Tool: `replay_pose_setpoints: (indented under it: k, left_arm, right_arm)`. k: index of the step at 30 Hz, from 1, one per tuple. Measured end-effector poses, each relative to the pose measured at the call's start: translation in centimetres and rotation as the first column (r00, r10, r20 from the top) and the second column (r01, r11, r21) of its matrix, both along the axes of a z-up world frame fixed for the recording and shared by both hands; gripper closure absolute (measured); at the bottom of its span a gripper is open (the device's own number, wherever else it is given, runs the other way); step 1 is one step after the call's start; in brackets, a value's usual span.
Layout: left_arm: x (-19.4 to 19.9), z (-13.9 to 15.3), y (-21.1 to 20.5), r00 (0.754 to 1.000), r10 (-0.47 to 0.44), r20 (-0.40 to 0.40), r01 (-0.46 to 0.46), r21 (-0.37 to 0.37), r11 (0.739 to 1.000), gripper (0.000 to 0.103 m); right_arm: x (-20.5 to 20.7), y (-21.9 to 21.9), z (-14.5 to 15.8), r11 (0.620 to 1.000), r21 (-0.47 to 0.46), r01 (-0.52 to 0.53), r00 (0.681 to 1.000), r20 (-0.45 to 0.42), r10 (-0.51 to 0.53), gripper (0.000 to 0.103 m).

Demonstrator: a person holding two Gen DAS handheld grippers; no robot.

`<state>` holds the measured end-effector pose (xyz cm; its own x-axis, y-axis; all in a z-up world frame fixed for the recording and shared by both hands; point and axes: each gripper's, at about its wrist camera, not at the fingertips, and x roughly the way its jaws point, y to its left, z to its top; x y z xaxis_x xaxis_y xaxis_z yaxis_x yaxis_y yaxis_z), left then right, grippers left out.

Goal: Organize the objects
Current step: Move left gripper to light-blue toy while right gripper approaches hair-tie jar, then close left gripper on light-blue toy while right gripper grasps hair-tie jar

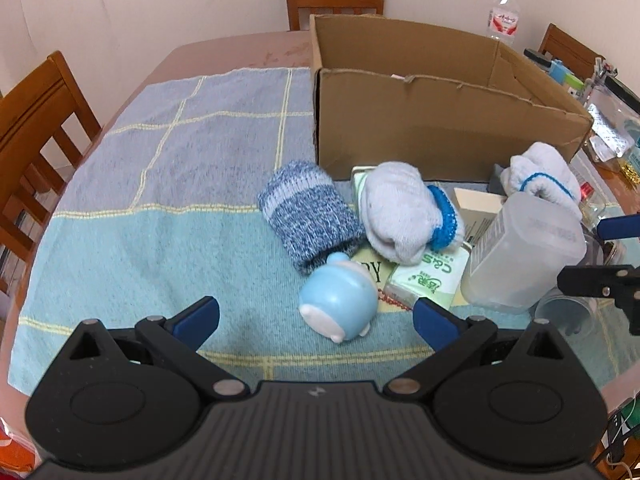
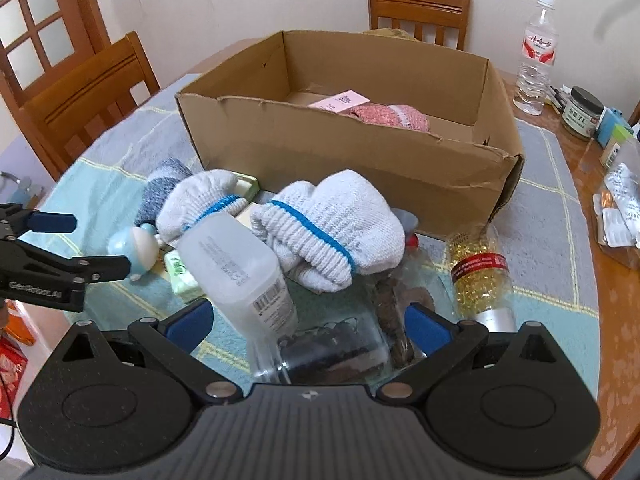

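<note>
Here, the left gripper (image 1: 316, 318) hangs low over the blue-and-green checked cloth (image 1: 140, 184), its blue-padded fingers (image 1: 198, 316) spread wide and empty, with the pale blue toy figurine (image 1: 340, 304) lying on its side just ahead between them. Beyond it the left view shows a rolled blue-and-white knit sock (image 1: 308, 216), a white work glove bundle with a blue cuff (image 1: 404, 216) resting on a green tissue pack (image 1: 428, 280), and a frosted plastic container (image 1: 520, 252) tipped beside them, all heaped in front of the open brown cardboard box (image 1: 432, 128). From this side the box's inside is hidden behind its front wall. The right view looks over that wall and shows a pink knit sock (image 2: 394, 117) and a pink card (image 2: 340, 101) lying in the box. The right gripper (image 2: 306, 326) likewise stands wide open and holds nothing, with a clear jar of dark contents (image 2: 332, 352) lying between its fingers. Only this view shows a clear bottle of golden capsules (image 2: 480, 276) on its side at the right, and a second white glove bundle (image 2: 332, 232) plainly.
</note>
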<state>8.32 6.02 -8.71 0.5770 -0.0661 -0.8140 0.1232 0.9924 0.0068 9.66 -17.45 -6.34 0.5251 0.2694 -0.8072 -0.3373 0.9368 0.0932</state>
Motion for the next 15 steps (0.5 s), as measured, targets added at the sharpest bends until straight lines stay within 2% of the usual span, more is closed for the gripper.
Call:
replay_pose_setpoints:
  k: [10, 15]
  left_arm:
    - [0.6, -0.8, -0.1, 1.0, 0.006, -0.02, -0.006, 0.01, 1.0, 0.001]
    - [1.0, -0.9, 0.0, 1.0, 0.003, -0.019, -0.002, 0.013, 1.0, 0.001]
  right_arm:
    - [-0.9, 1.1, -0.9, 0.999, -0.029, -0.04, 0.997, -0.062, 0.039, 0.0]
    - [-1.9, 1.4, -1.2, 0.998, 0.014, -0.061, 0.989, -0.136, 0.062, 0.0]
